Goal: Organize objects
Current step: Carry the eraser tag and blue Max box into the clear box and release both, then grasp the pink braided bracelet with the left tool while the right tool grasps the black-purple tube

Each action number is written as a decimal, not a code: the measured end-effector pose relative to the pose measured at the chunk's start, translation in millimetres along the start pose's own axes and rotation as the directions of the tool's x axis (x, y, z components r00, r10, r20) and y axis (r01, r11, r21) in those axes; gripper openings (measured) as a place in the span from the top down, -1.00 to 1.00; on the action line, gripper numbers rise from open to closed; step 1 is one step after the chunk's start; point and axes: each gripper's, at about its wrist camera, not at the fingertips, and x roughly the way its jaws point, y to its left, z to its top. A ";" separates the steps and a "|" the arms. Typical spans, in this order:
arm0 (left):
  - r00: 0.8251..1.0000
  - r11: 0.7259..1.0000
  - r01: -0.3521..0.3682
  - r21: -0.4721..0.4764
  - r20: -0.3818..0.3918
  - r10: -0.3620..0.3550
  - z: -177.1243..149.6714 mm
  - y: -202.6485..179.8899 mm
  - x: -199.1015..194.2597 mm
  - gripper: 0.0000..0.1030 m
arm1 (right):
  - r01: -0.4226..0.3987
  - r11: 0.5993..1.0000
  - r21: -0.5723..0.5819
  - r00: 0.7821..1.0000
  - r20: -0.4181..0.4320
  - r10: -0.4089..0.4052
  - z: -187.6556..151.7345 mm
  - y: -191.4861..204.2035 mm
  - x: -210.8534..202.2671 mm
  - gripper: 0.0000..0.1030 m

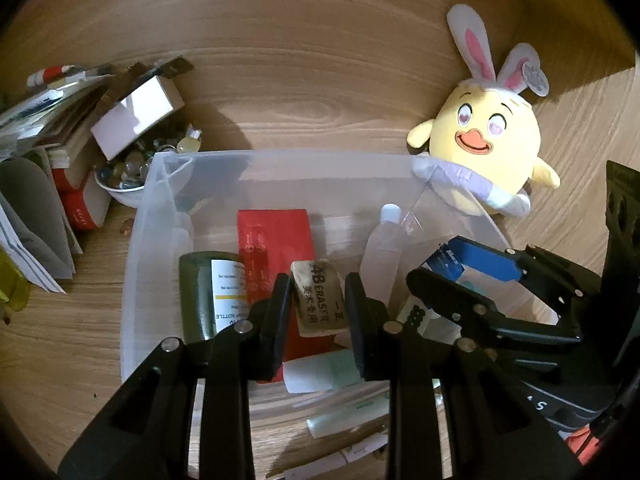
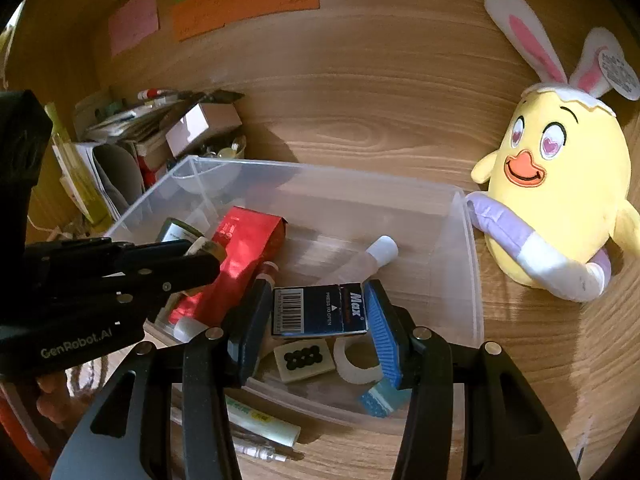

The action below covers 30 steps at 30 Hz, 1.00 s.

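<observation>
My left gripper (image 1: pixel 318 292) is shut on a tan 4B eraser (image 1: pixel 317 299), held over the clear plastic bin (image 1: pixel 160 184). My right gripper (image 2: pixel 320 312) is shut on a dark blue Max staple box (image 2: pixel 319 309), also above the bin (image 2: pixel 468 264). In the bin lie a red packet (image 1: pixel 274 240), a green bottle with a white label (image 1: pixel 204 296), a small clear bottle with a white cap (image 2: pixel 372 254), a mahjong tile (image 2: pixel 304 360) and a tape ring (image 2: pixel 358 368). The right gripper shows at the right of the left wrist view (image 1: pixel 460 280).
A yellow plush chick with rabbit ears (image 2: pixel 560 192) leans against the bin's right side. Papers, books and a small cardboard box (image 1: pixel 136 112) pile up at the left, with a bowl of marbles (image 1: pixel 120 176). Tubes and pens (image 2: pixel 260 420) lie on the wooden desk in front of the bin.
</observation>
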 end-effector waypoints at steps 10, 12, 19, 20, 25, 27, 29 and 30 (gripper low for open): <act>0.999 0.999 0.033 -0.035 0.032 -0.032 0.8 5.4 -18.8 0.42 | 0.024 1.000 -0.001 1.000 0.005 -0.024 1.0 0.2 -7.4 -0.04; 0.999 0.999 0.035 -0.034 0.043 -0.033 0.3 5.6 -24.9 0.40 | 0.029 1.000 -0.001 0.999 0.018 -0.029 1.6 0.6 -13.0 -0.09; 0.994 1.000 0.007 0.010 0.108 -0.008 -9.0 -0.8 -60.6 0.01 | 0.036 0.999 -0.008 0.998 0.056 -0.036 0.1 5.9 -35.1 -0.18; 0.993 1.000 0.000 0.021 0.118 -0.003 -11.5 -2.2 -66.5 -0.06 | 0.038 0.999 -0.011 0.997 0.063 -0.037 -1.8 7.7 -40.2 -0.22; 0.988 0.997 -0.051 0.050 0.151 0.043 -23.8 -6.6 -86.6 -0.37 | 0.028 0.999 -0.025 0.996 0.088 -0.026 -10.0 15.2 -60.7 -0.31; 0.986 0.997 -0.062 0.053 0.157 0.053 -30.2 -5.0 -93.8 -0.46 | 0.015 0.999 -0.029 0.995 0.096 -0.013 -14.7 18.5 -69.7 -0.31; 0.986 0.996 -0.067 0.052 0.154 0.058 -37.4 -2.3 -99.6 -0.55 | 0.006 0.999 -0.034 0.995 0.104 -0.002 -19.9 23.0 -77.8 -0.32; 0.986 0.996 -0.070 0.049 0.152 0.062 -40.4 -1.1 -101.6 -0.59 | 0.002 0.999 -0.037 0.994 0.106 0.002 -21.9 24.9 -80.4 -0.32</act>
